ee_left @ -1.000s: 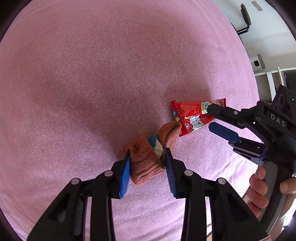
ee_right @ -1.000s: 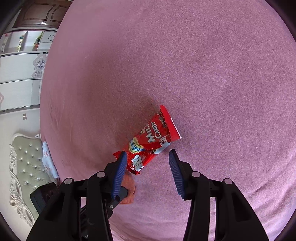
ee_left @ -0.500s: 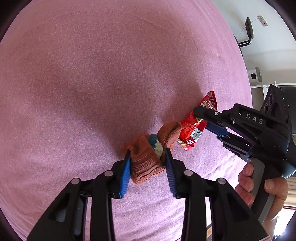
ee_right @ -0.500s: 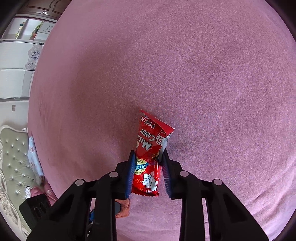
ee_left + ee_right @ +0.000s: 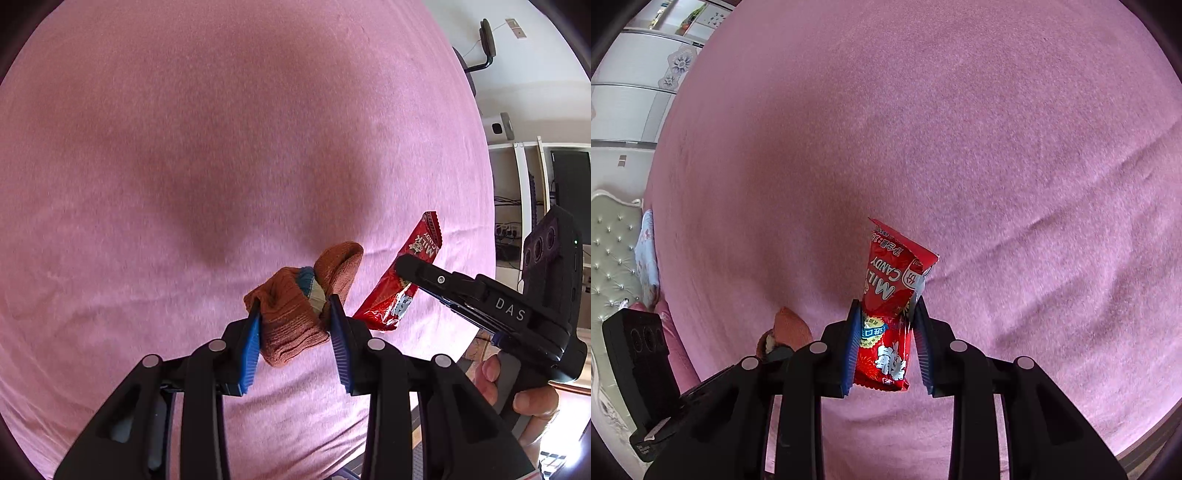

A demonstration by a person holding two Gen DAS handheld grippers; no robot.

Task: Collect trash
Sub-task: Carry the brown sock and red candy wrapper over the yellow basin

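Observation:
My left gripper [image 5: 294, 306] is shut on a rolled brown sock [image 5: 291, 325] with a teal and cream band, held just above the pink bedspread [image 5: 184, 147]. To its right, the right gripper [image 5: 406, 273] holds a red milk candy wrapper [image 5: 391, 299] that hangs clear of the bed. In the right wrist view the gripper [image 5: 887, 306] is shut on the wrapper [image 5: 890, 280], which stands up between the blue pads [image 5: 851, 332]. The sock [image 5: 790, 325] shows at the lower left there, beside the left gripper's black body.
The bedspread [image 5: 997, 147] fills both views, creased at the right. A person's hand [image 5: 532, 402] grips the right handle. Past the bed's right edge are a chair [image 5: 484, 40] and white shelves [image 5: 524, 192]. A tufted headboard [image 5: 609, 266] and wardrobe [image 5: 628, 103] lie left.
The right gripper shut on the candy wrapper, turned it upright and lifted it off the bed. Both grippers rose and drew back across the bed. The left kept hold of the sock.

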